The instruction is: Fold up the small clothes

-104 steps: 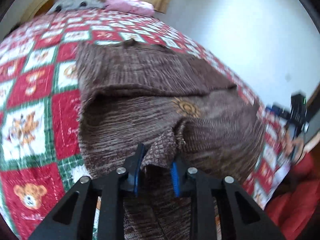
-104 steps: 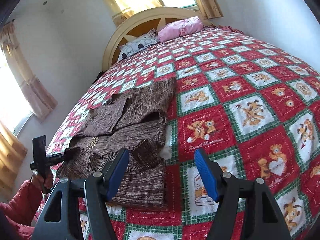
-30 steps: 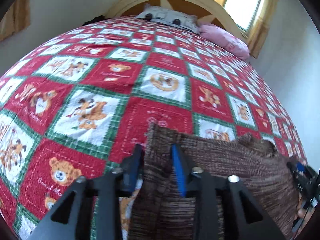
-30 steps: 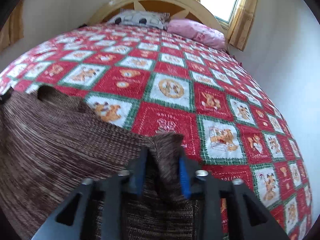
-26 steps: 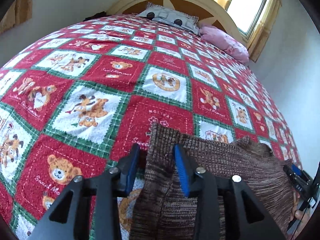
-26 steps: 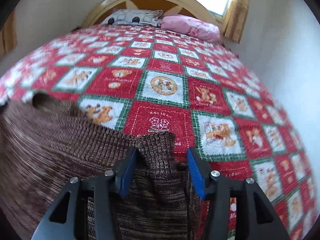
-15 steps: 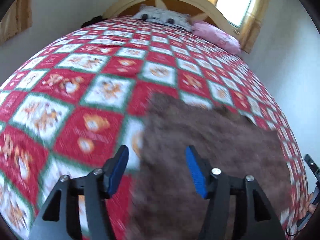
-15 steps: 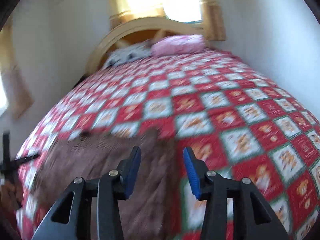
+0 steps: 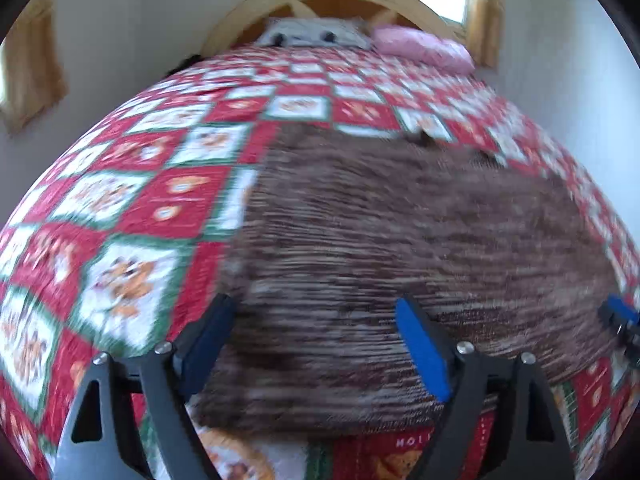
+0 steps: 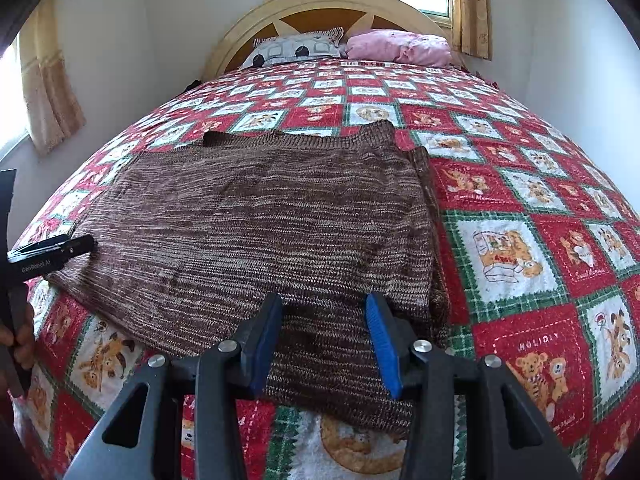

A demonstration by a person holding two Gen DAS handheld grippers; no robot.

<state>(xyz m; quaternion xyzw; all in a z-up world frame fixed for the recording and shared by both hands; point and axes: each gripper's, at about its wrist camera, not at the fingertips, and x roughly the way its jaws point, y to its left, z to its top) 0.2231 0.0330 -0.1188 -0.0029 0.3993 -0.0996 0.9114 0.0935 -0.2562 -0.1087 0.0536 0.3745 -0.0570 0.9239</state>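
While the brown sweater (image 10: pixel 260 236) lies flat on the bed (image 10: pixel 520 184), folded into a wide rectangle near the close edge of the quilt, neither gripper holds it. The left gripper (image 9: pixel 316 344) hangs above the near left part of the cloth; its jaws are opening, already wide, and nothing is between them. The right gripper (image 10: pixel 320 340) hangs above the near right part, with its jaws at a middle width and also empty. The sweater only shows behind them. In the right view, a hand (image 10: pixel 16 340) of the person is at the far left edge of the picture.

I judge that one fold is finished and the next one is to be prepared. To do it well, both grippers should come down on the same edge of the sweater, one close to each corner, and pinch all layers together, not only the top one. At the right side a lower layer sticks out a little, so it is better to line this up first. Then both hands should lift and carry the edge over evenly, so that the cloth does not twist or slide on the quilt.
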